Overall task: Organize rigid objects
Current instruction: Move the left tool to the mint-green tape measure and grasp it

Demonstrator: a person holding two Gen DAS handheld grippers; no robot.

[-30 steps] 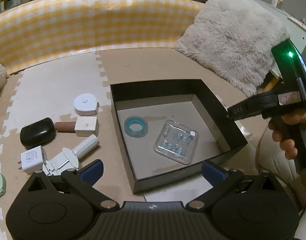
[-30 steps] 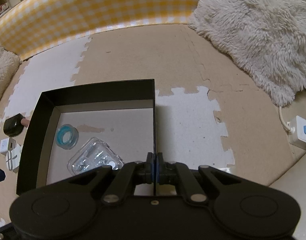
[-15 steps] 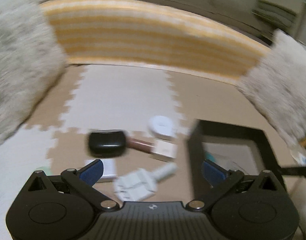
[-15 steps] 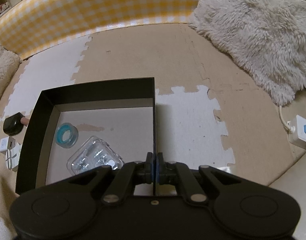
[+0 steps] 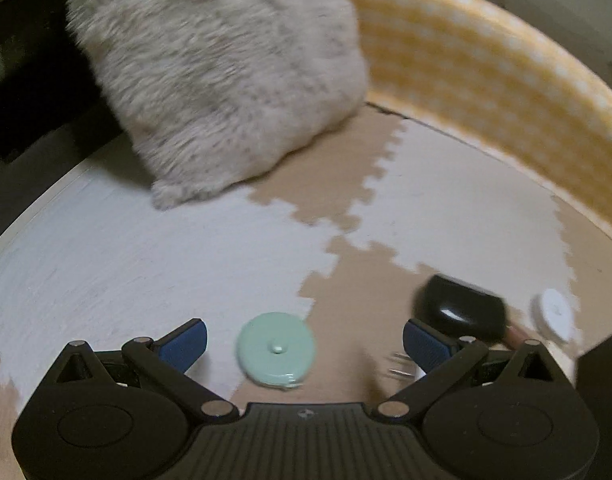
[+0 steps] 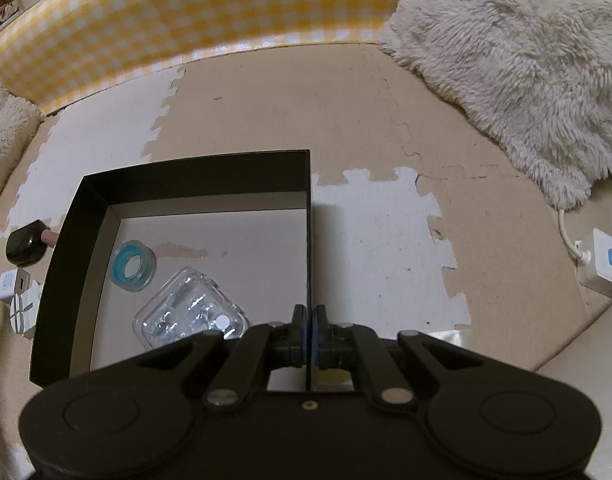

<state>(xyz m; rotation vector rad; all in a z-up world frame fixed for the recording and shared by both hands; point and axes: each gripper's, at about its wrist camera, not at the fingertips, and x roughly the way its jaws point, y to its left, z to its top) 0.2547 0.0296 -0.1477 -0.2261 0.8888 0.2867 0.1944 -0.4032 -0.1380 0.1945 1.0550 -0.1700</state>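
Jaws of the left gripper (image 5: pixel 303 346) stand wide apart with nothing between them, poised over a mint-green round case (image 5: pixel 276 350) lying on the foam mat (image 5: pixel 145 264). Jaws of the right gripper (image 6: pixel 309 330) are closed tight on the right wall of the black box (image 6: pixel 193 170), pinning it in place.

Progress: partial. 2 items are in the box: a blue tape roll (image 6: pixel 131 266) near the left wall and a clear plastic case (image 6: pixel 189 314) of small metal parts beside it, toward the near side. The rest of the box floor is bare.

Outstanding: at least 5 items lie on the mat outside the left wall, namely the mint-green case, a black rounded object (image 5: pixel 460 306), a white round case (image 5: pixel 554 314), a white adapter (image 6: pixel 13 283) and a white plug (image 6: pixel 23 310). Motion blur prevents finer identification.

Judgement: the mint-green case looks the likely next pick.
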